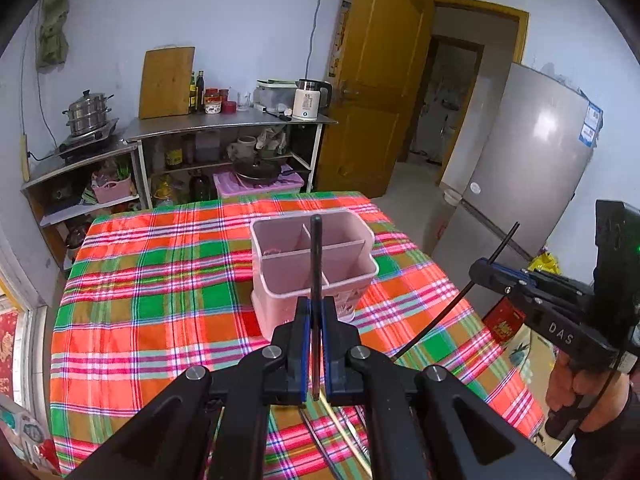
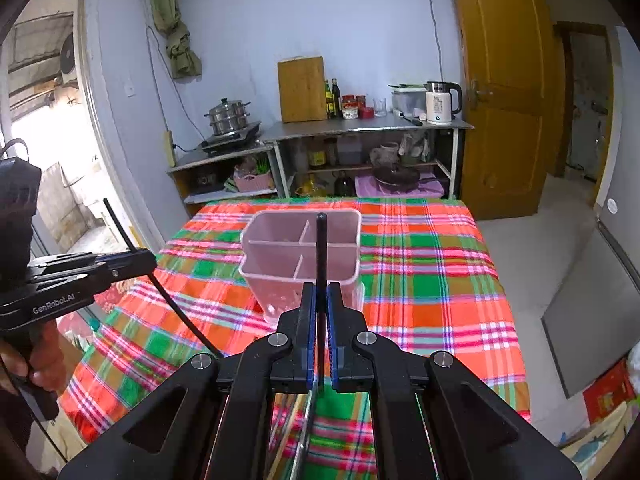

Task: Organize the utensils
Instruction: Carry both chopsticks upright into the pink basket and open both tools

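Your left hand-held gripper (image 1: 316, 312) and right hand-held gripper (image 2: 321, 300) each clamp a black chopstick (image 1: 316, 256) above the tabletop (image 1: 160, 280), near the pink divided holder (image 1: 312, 268).

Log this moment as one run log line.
left gripper: shut on black chopstick | right gripper: shut on black chopstick | pink holder: on table, ahead

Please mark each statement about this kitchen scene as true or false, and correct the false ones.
1. Each gripper holds a black chopstick. True: left gripper with chopstick, right gripper with chopstick.
2. The pink holder lies on its side. False: it stands upright on the tablecloth.
3. The holder has dividers inside. True.
4. The door is shut. False: it stands open.
5. The kettle is on the floor. False: it stands on the metal counter.
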`<state>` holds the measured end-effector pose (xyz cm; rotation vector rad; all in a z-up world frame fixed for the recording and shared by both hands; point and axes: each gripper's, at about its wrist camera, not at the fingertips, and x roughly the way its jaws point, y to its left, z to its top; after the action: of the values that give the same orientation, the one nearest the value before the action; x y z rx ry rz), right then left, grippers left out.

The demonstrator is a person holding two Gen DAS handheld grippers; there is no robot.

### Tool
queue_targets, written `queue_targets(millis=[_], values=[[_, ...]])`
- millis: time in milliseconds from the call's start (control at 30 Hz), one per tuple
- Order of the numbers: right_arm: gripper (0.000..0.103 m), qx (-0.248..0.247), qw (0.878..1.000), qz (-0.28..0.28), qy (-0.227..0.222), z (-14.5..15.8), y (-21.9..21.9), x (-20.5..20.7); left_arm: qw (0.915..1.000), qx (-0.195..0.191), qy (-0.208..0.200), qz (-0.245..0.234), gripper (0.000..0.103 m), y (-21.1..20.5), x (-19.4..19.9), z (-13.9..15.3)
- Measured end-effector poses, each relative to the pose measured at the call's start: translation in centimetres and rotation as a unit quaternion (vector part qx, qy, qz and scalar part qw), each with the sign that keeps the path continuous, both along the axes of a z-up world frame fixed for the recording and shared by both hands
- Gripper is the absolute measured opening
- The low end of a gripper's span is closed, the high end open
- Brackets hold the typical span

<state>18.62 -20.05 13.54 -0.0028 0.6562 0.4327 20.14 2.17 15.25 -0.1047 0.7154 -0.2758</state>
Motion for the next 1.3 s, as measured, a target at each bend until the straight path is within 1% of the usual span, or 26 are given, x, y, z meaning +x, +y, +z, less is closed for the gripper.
queue_targets(millis=[133,233,367,467,600,700,767,867,1067,1200,1300], values=[[0.005,0.014,1.000,0.004,-0.016,1.6,0.7,0.9,0.9998,-0.016,-0.010,0.005,0.005,0.4,1.2,1.9],[0.005,0.026,0.999,0.005,-0.030,3.0,1.3,1.9,0.9993,-0.023,-0.029,0.009,0.005,0.6,2.1,4.0],[0.005,0.044,0.998,0.003,-0.051,4.7,2.0,3.2,0.9981,-0.019,-0.054,0.022,0.005,0.7,3.8,6.3],[0.005,0.059,0.996,0.002,-0.062,5.7,2.5,4.3,0.9975,-0.024,-0.058,0.031,0.005,1.1,5.3,7.1],[0.005,0.069,0.995,0.002,-0.069,6.0,3.4,6.0,0.9970,-0.023,-0.062,0.039,0.005,1.5,7.5,7.4],[0.005,0.068,0.995,0.004,-0.069,5.4,4.5,7.2,0.9974,-0.022,-0.055,0.039,0.005,1.5,9.0,6.7],[0.005,0.066,0.996,0.005,-0.064,4.6,5.1,7.9,0.9978,-0.023,-0.047,0.040,0.005,1.7,9.9,5.6],[0.005,0.067,0.997,0.005,-0.049,2.6,5.8,9.1,0.9981,-0.033,-0.028,0.044,0.005,2.3,11.3,3.2],[0.005,0.065,0.998,0.002,-0.013,-1.3,6.3,10.7,0.9983,-0.038,0.001,0.045,0.005,3.1,12.6,-1.3],[0.005,0.060,0.998,0.001,0.004,-2.9,6.2,11.4,0.9981,-0.041,0.005,0.045,0.005,3.6,12.9,-2.9],[0.005,0.063,0.998,0.002,0.017,-3.6,6.0,11.7,0.9977,-0.049,0.004,0.046,0.006,3.9,12.7,-3.3]])
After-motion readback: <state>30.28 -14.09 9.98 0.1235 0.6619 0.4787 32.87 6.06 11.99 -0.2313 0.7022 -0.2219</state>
